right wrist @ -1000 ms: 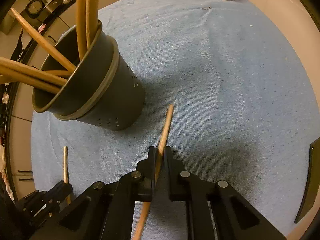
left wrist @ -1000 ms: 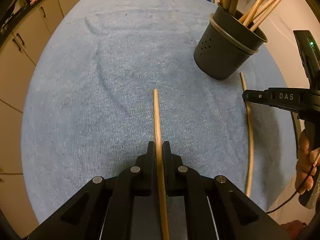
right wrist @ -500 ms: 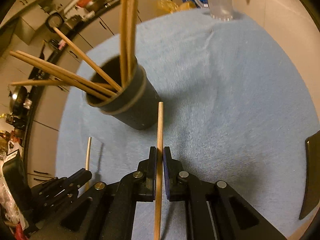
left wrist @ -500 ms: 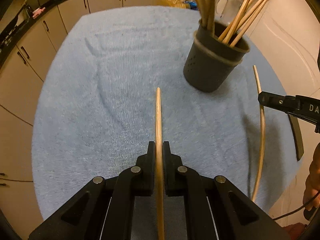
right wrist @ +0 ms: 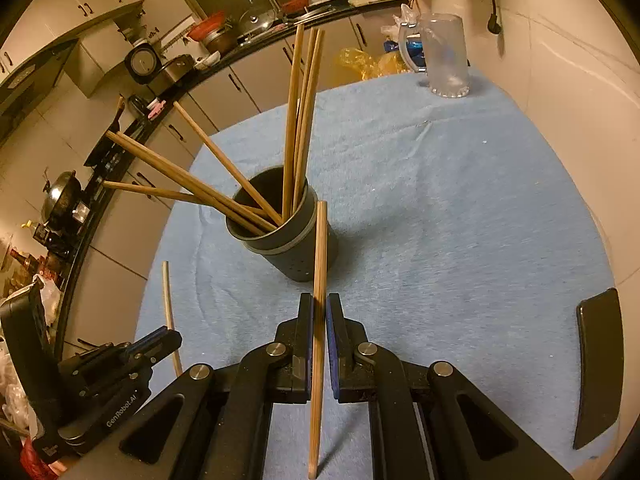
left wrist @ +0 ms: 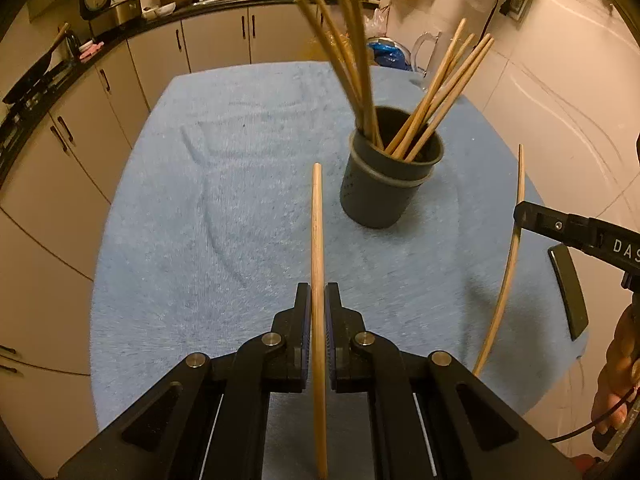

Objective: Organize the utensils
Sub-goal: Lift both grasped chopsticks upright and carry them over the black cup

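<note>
A dark grey utensil cup holding several wooden chopsticks stands on the blue towel; it also shows in the right wrist view. My left gripper is shut on a wooden chopstick, held above the towel, left of and nearer than the cup. My right gripper is shut on another chopstick, whose tip reaches the cup's near side. The right gripper with its chopstick shows at the right of the left wrist view. The left gripper shows low left in the right view.
A glass mug stands at the towel's far right corner. A dark flat object lies at the towel's right edge. Kitchen cabinets and a cluttered counter run along the far side and left. A wall is to the right.
Both grippers have risen and pulled back with their chopsticks, so the cup looks smaller and farther. The right chopstick has swung from tilted to straight along the fingers.
</note>
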